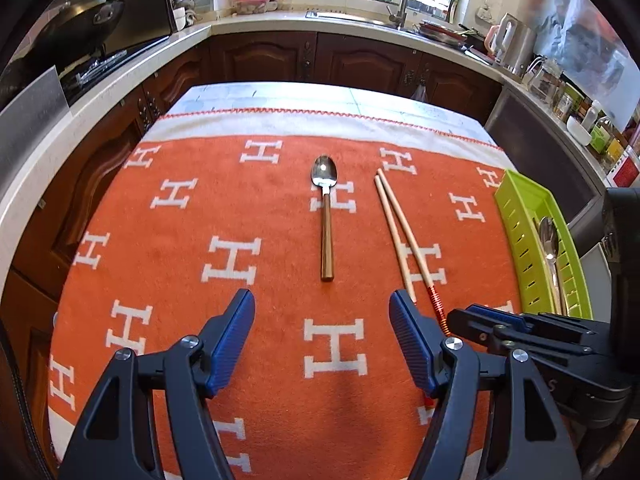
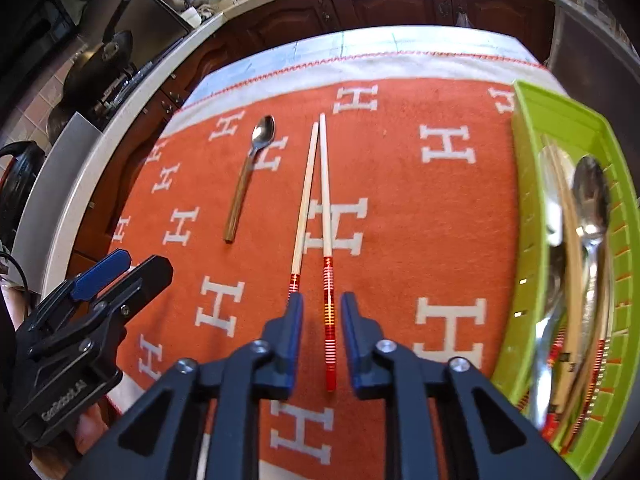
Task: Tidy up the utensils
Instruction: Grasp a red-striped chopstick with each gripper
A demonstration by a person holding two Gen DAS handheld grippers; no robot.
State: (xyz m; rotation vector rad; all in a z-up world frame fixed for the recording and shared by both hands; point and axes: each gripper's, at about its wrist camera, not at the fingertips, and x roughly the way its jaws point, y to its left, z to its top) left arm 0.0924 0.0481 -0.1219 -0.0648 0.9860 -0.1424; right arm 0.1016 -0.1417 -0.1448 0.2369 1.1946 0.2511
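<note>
While one chopstick [image 2: 329, 312] lies between them, right claw [image 2: 322, 308] narrowly parted; left claw [image 1: 322, 312] wide, empty.

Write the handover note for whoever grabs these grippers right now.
Left gripper: open, empty, above the cloth, lined up with the spoon.
Right gripper: open, jaws astride one chopstick's red end, not gripping.
Chopsticks: both on the cloth, beside the spoon.
Tray: at the right edge.
Done: a spoon and chopsticks already lie in the tray.
Left: move the loose spoon and chopsticks into the tray.
</note>
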